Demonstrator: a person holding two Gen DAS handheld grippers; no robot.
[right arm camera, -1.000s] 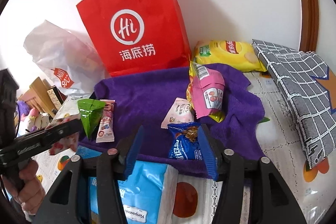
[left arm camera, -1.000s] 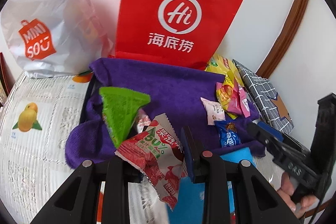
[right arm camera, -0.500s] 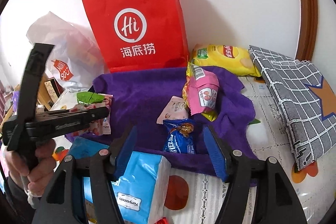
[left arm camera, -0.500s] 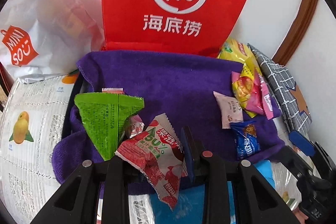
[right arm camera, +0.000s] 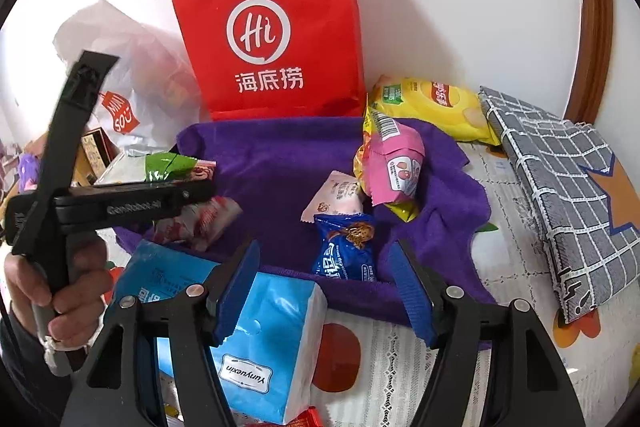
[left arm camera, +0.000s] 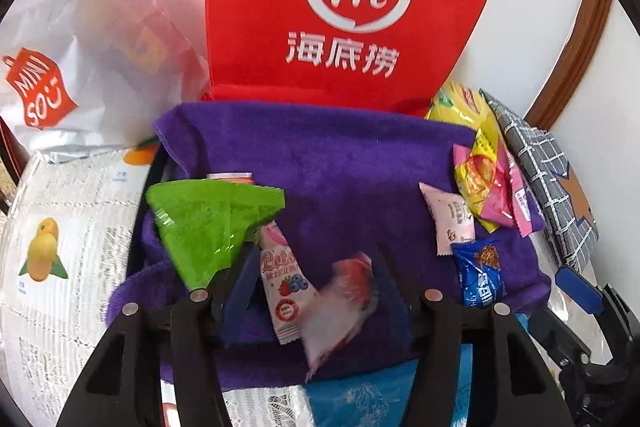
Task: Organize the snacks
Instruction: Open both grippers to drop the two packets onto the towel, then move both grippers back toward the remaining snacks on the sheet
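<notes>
A purple towel holds the snacks. My left gripper hangs just above its near edge, jaws opening. A red-and-white packet is blurred between the pads, free of both. Beside it lie a pink berry packet and a green triangular packet. My right gripper is also opening, its blue pads either side of a blue snack packet without touching it. A pale pink sachet and a pink-and-yellow packet lie just beyond. The right wrist view shows the left gripper over the red-and-white packet.
A red paper bag stands against the wall behind the towel, a white plastic bag to its left. A yellow chip bag and a grey checked pouch lie at the right. A blue tissue pack sits in front.
The left gripper's jaws have spread and let go of the red-and-white packet, which is dropping onto the towel. The right gripper's jaws have widened around the blue packet.
</notes>
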